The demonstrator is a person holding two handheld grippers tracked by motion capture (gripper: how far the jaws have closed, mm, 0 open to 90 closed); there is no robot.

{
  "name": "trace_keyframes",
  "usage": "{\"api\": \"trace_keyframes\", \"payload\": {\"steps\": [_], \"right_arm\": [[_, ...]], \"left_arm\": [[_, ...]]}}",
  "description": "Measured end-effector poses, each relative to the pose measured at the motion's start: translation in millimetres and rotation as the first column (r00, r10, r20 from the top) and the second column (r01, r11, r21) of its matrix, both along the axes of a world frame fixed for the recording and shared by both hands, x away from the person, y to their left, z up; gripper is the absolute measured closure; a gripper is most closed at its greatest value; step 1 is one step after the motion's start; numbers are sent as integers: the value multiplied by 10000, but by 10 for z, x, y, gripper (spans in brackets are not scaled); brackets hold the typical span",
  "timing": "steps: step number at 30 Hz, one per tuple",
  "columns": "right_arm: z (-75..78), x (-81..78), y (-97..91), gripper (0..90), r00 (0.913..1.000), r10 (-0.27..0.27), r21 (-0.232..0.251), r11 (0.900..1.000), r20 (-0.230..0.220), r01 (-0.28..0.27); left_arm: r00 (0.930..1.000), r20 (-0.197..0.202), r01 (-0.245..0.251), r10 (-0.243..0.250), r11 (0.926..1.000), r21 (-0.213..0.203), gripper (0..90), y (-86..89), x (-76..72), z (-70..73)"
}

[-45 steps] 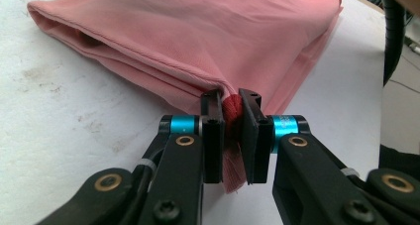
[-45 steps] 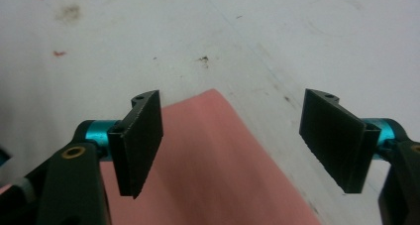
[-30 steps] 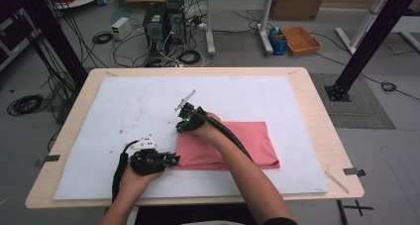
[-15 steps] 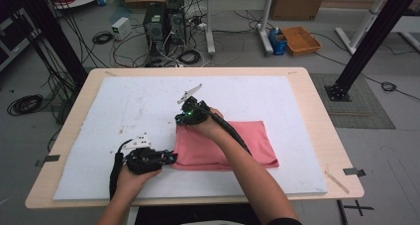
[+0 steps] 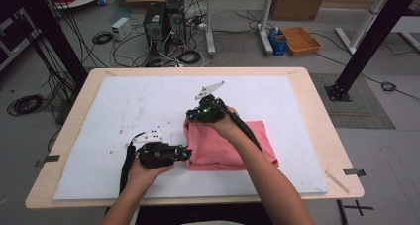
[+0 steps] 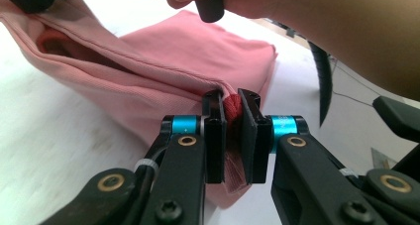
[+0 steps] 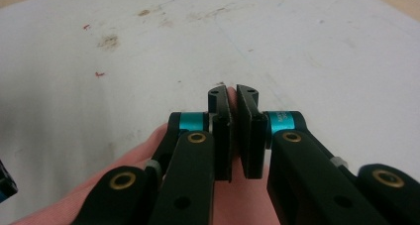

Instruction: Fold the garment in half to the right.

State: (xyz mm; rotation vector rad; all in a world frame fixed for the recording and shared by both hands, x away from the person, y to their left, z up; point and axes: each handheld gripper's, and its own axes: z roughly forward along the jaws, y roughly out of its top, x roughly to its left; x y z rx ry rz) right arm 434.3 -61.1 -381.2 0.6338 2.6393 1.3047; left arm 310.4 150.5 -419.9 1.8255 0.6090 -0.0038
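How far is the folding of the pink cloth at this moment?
Done: the pink cloth lies folded into a compact rectangle on the white mat. In hand: the left claw and the right claw each pinch a corner of its left edge. Left: probably carrying that edge across for another fold.

Pink cloth (image 5: 233,145), folded, on the white mat (image 5: 124,111)

It lies right of the mat's centre near the front; its left edge is raised and pinched at both corners, showing a stitched hem and an open fold between layers.
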Motion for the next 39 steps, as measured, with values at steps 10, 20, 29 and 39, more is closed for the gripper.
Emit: {"api": "trace_keyframes", "payload": {"steps": [10, 20, 29, 39], "right_arm": [[160, -49, -449, 860, 9978, -629, 302, 9976, 207, 622], [174, -103, -848, 860, 9926, -1177, 544, 9918, 313, 1158], [198, -161, -1204, 860, 9842, -1733, 530, 9838, 369, 1713], [154, -198, -1532, 859, 9719, -2323, 469, 9720, 381, 2305]], "left_arm": [[9955, 138, 938, -937, 9956, -82, 818, -471, 159, 114], [9863, 82, 1645, -1646, 9863, 96, 818, -962, 318, 166], [9783, -31, 2070, -2070, 9782, 138, 818, -1331, 405, 180], [9702, -309, 2412, -2402, 9698, 360, 818, -1702, 482, 94]]}}
